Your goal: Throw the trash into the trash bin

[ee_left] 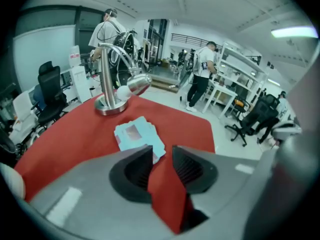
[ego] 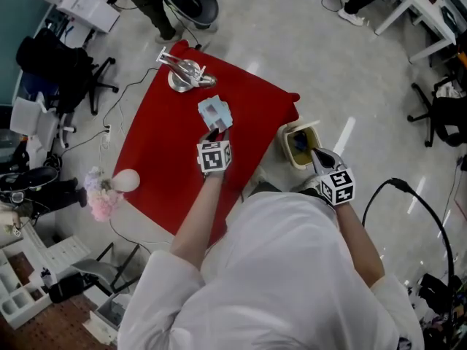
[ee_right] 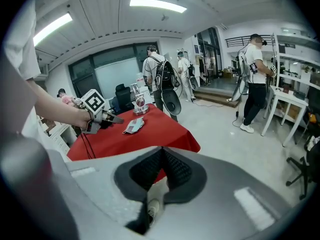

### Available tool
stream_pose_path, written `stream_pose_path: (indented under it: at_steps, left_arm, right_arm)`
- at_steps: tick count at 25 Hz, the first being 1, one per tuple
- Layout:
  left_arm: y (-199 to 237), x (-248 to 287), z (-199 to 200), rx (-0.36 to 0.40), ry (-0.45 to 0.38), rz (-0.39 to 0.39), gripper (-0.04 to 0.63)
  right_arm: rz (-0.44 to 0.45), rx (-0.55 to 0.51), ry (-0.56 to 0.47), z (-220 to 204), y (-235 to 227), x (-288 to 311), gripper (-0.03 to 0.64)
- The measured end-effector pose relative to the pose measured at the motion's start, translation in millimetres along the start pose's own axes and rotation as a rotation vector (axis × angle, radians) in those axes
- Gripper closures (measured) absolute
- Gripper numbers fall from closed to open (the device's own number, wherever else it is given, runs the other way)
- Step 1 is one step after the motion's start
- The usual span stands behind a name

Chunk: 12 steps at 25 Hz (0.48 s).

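A light blue crumpled packet [ego: 215,111] [ee_left: 139,136] [ee_right: 134,126] lies on the red tablecloth [ego: 160,159] near the middle of the table. My left gripper [ego: 214,133] [ee_left: 161,156] hovers just short of it, pointing down at its near edge. Its jaws stand a little apart, with only red cloth showing in the gap. My right gripper [ego: 315,154] [ee_right: 161,151] hangs over the small cream trash bin [ego: 286,143] on the floor beside the table's right edge. The tips of that gripper meet, with nothing between them.
A metal desk lamp [ego: 186,73] [ee_left: 112,91] stands at the table's far end, behind the packet. A white ball [ego: 126,180] and a pink fluffy thing [ego: 102,199] sit at the left edge. Office chairs [ego: 69,71], cables and several people surround the table.
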<state>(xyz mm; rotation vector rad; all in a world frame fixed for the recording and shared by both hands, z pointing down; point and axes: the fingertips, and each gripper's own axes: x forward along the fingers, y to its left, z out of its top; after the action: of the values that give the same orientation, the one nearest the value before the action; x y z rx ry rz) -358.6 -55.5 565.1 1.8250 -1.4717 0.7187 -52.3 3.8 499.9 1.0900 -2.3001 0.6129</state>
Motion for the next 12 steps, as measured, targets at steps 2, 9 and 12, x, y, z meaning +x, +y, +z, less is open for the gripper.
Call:
stream_pose_path:
  at_steps: [2,9,12]
  left_arm:
    - [13,7,0,-0.002,0.016,0.012,0.456]
    - [44,31,-8,-0.011,0.103,0.046,0.366]
    - [55,43,-13,0.016,0.130,0.070,0.309]
  right_arm:
    - [0.004,-0.007,0.008,3,6,6,0.617]
    - [0.024,-0.024,0.015,17,26,25,0.617]
    - [0.021,-0.021,0.027,18,30,28,0.617]
